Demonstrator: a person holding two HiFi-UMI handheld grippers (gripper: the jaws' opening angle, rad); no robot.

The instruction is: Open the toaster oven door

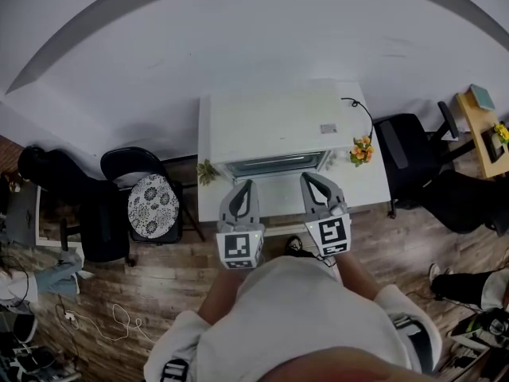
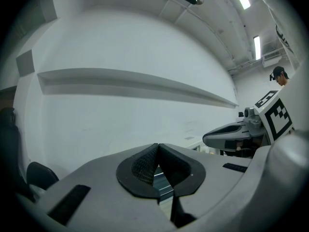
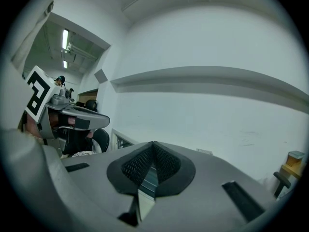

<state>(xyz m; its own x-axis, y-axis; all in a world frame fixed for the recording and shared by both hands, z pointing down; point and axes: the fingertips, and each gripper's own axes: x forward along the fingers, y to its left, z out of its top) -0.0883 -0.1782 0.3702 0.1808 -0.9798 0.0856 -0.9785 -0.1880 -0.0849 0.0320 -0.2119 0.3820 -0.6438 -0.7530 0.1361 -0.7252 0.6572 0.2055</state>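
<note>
Both pinched shut and empty, left hand-held gripper [image 1: 244, 186] and right hand-held gripper [image 1: 309, 178]; they'd probably just skid off the toaster oven door [image 1: 277, 165].

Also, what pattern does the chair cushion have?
The cushion has a black-and-white floral print; head view shows it best.

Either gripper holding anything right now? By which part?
Nothing held. The left gripper and right gripper are both shut with nothing between the jaws; neither grips the toaster oven.
</note>
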